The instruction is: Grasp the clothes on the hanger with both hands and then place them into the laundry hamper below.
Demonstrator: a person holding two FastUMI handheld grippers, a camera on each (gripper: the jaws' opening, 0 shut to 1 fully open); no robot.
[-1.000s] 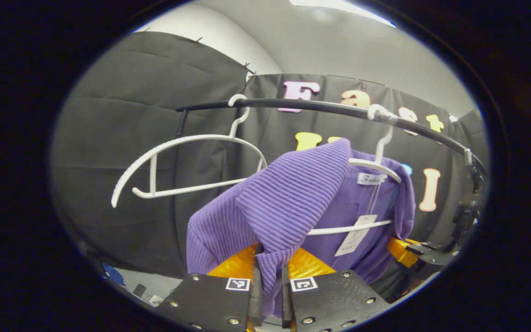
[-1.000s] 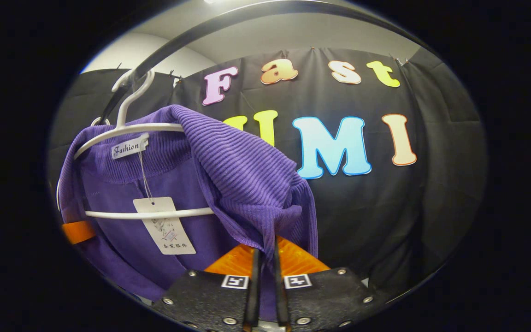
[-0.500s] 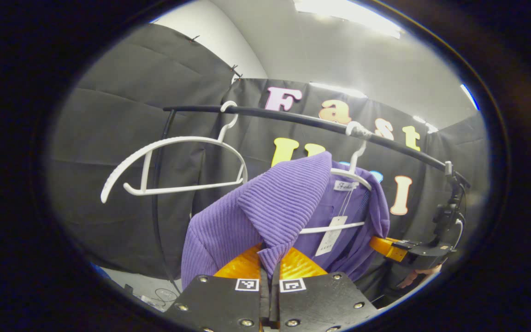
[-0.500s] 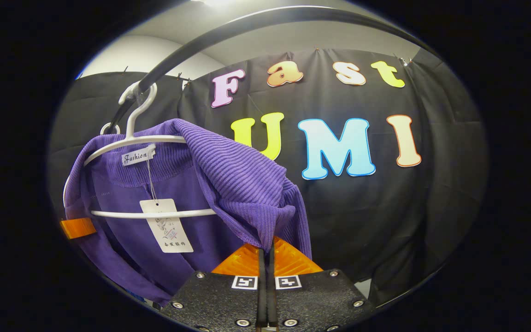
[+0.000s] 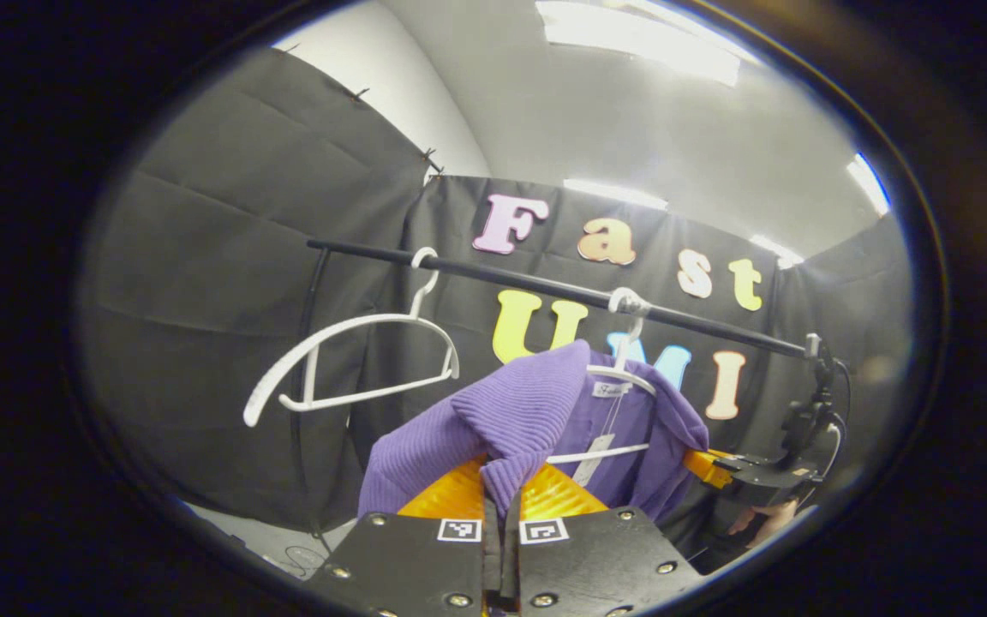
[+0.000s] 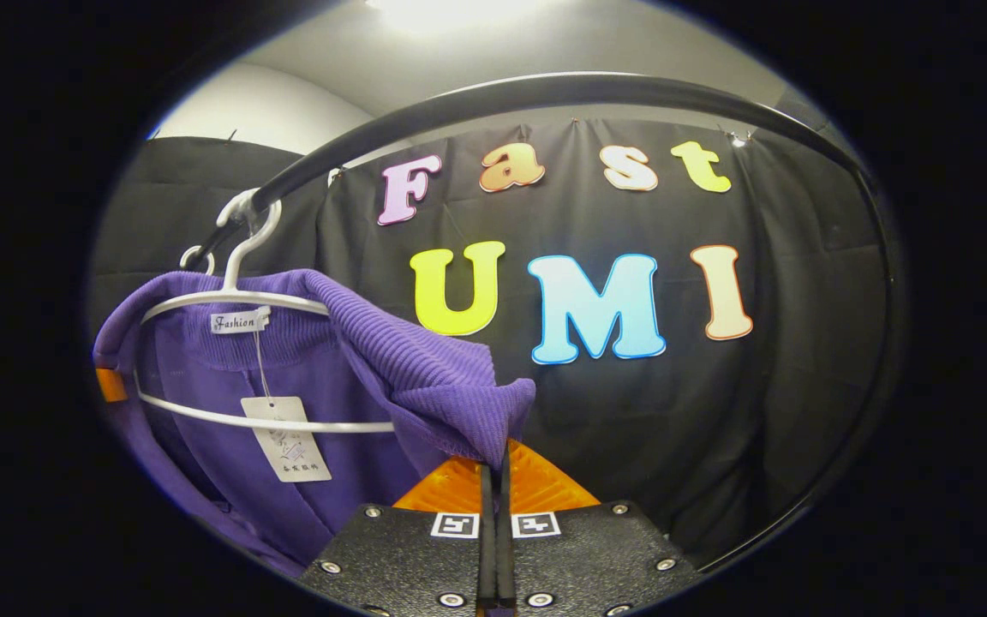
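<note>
- My left gripper (image 5: pixel 500 506) points up at the rail; its fingers are clenched on a ribbed fold of the purple sweater (image 5: pixel 515 420).
- An empty white hanger (image 5: pixel 348 360) hangs on the black rail (image 5: pixel 545 283), left of the sweater.
- The sweater hangs on its own white hanger (image 6: pixel 236 300), a paper tag (image 6: pixel 286 439) dangling inside.
- My right gripper (image 6: pixel 493 480) pinches the sweater's other shoulder, fingers closed on the cloth.
</note>
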